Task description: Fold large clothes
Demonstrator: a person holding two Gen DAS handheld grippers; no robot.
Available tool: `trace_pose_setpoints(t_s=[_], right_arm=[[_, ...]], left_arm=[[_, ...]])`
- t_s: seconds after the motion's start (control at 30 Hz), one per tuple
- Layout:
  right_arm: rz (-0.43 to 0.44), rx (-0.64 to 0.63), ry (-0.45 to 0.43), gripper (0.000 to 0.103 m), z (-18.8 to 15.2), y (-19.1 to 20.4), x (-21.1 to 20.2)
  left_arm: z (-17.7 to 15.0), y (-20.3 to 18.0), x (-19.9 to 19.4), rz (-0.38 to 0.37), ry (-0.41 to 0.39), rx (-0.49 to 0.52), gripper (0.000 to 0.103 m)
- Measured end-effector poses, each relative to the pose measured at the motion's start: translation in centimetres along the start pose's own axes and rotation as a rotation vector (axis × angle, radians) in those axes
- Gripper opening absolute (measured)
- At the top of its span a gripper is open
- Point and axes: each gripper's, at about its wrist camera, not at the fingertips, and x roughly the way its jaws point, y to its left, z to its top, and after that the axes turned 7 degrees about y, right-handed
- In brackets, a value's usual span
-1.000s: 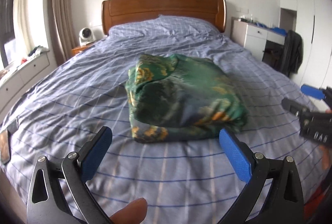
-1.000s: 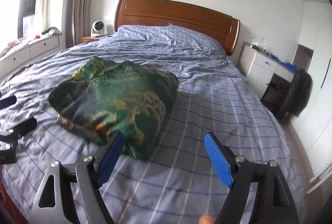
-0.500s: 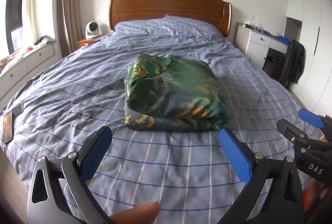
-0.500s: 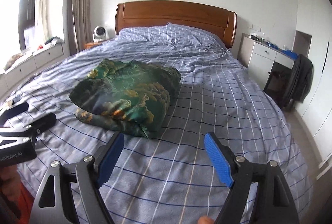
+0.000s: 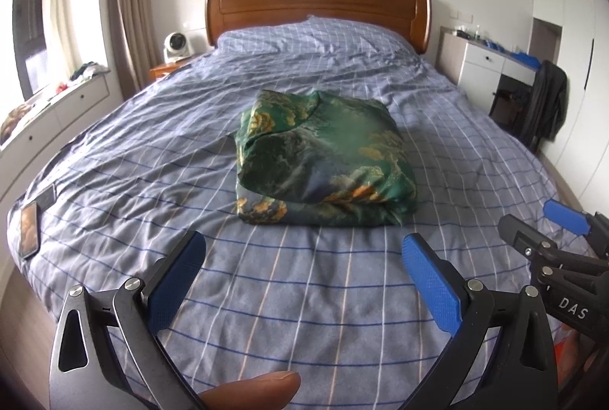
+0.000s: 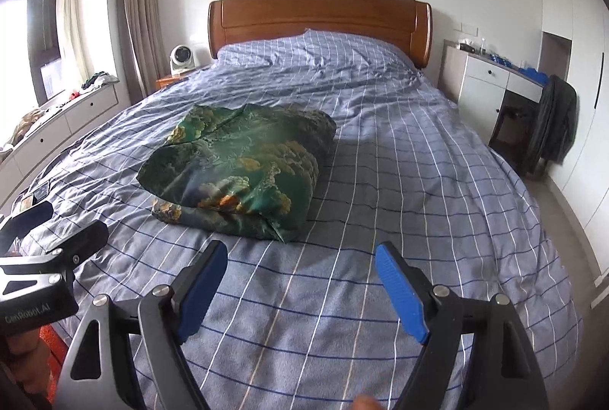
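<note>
Folded green garment [image 5: 323,159] rests mid-bed [image 5: 114,159] (blue checked cover); left gripper [image 5: 304,258] and right gripper [image 6: 300,269] hover apart from it, jaws wide, empty.

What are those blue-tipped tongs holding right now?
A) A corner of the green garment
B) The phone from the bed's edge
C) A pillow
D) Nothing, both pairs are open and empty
D: both the left tongs and right tongs stand open over bare bedspread, while the folded green garment lies untouched ahead of them.
</note>
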Motion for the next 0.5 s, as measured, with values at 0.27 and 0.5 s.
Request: trace_pose_setpoints(t_s=[0.27,0.5], right_arm=[[0.017,0.002,0.006,0.088,0.09,0.50,-0.56],[0.000,-0.002,0.013,0.089,0.21,0.89,-0.80]], left_arm=[[0.19,-0.23,-0.51,-0.006,-0.001,0.004,0.103],[0.22,-0.19,-0.51,0.005,-0.004,0.009,0.103]])
